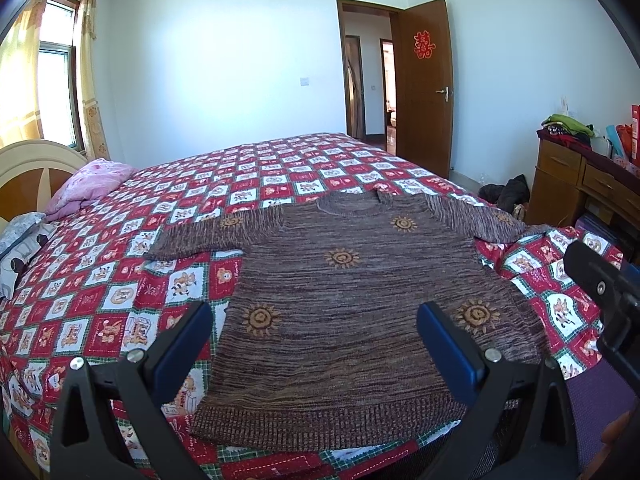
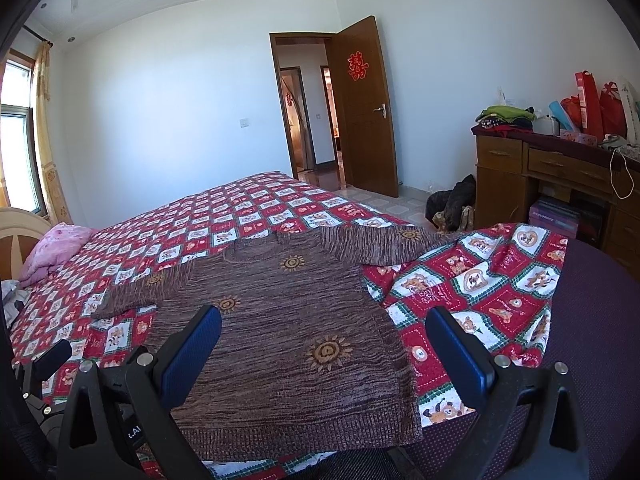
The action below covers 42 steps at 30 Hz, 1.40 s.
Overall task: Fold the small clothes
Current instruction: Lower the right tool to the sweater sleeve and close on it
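Above the bed (image 1: 120,264), both the left tongs (image 1: 316,344) and right tongs (image 2: 324,344) are held wide apart, empty; the brown sweater (image 1: 340,312) is spread flat just beyond them.

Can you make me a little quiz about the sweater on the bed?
1. True or false: the brown sweater lies spread flat on the checked bedspread.
2. What is the left gripper holding? A) a sleeve B) nothing C) the pink pillow
3. Fill in: the door across the room stands ____.

Key: 1 true. 2 B; its jaws are wide apart above the sweater, and so are those of the right gripper. 3 open.
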### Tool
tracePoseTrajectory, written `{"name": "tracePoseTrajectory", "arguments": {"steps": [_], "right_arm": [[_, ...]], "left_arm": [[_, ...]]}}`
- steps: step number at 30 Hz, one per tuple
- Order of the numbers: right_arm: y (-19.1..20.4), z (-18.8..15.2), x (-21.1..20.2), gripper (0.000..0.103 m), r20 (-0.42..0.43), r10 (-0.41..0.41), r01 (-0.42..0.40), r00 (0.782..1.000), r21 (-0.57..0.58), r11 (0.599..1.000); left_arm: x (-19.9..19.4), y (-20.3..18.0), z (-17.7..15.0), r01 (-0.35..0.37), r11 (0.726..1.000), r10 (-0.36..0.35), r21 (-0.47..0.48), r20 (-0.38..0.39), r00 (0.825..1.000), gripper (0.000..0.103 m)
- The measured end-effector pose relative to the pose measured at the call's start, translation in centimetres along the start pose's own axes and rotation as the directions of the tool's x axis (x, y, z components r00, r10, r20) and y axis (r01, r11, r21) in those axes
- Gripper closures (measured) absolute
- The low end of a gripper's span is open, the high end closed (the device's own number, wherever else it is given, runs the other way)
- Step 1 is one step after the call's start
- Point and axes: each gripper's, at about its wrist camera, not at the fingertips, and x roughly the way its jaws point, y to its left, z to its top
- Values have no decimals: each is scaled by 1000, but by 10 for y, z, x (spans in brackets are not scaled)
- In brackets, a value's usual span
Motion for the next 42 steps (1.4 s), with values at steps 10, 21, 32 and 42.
{"name": "tracePoseTrajectory", "arguments": {"steps": [10,21,32,42], "right_arm": [[-21,-8,51,1,-71,4,0,997,55,998],[-140,6,129,1,-187,-86,132,979,251,959],[-265,84,244,47,-309,-105,233,945,413,881],[-288,109,378,60,-452,-135,305,882,327,895]], "left_arm": [[53,2,-2,55,998,-55,-4,-125,991,0],[140,15,24,72,997,-65,32,-188,980,0],[244,15,81,86,996,-80,15,-240,968,0],[314,28,87,52,996,-71,-77,-271,960,0]]}}
